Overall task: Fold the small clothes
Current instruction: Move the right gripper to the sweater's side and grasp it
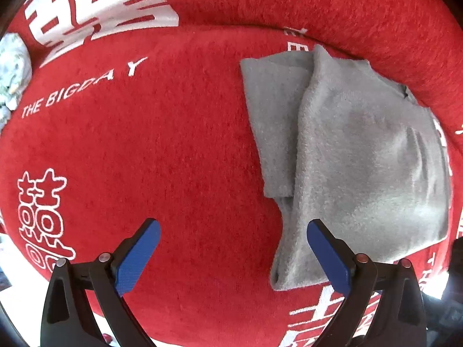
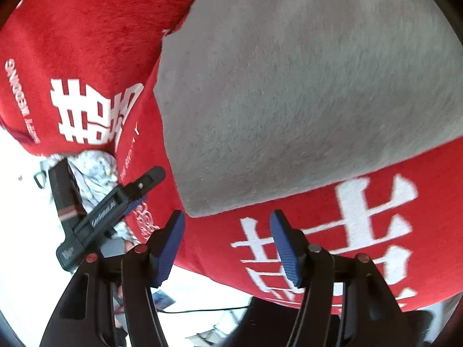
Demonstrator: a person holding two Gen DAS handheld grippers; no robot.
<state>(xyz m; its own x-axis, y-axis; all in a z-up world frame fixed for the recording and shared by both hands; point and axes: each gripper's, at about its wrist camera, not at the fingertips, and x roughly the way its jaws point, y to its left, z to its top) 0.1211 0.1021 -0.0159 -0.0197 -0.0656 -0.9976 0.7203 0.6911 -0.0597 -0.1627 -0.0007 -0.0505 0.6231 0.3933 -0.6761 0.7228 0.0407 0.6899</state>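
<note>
Garment: a grey fleecy garment lay folded on the red cloth, one flap lapped over another, its narrow end beside the left gripper's right pad.
Left gripper: jaws spread wide over bare red cloth, pinching nothing.
Right gripper: jaws apart, empty, just short of the garment's corner.
Open room: broad red cloth lay left of the garment.
Hard to make out: a pale printed bundle, cut off at the edge.
</note>
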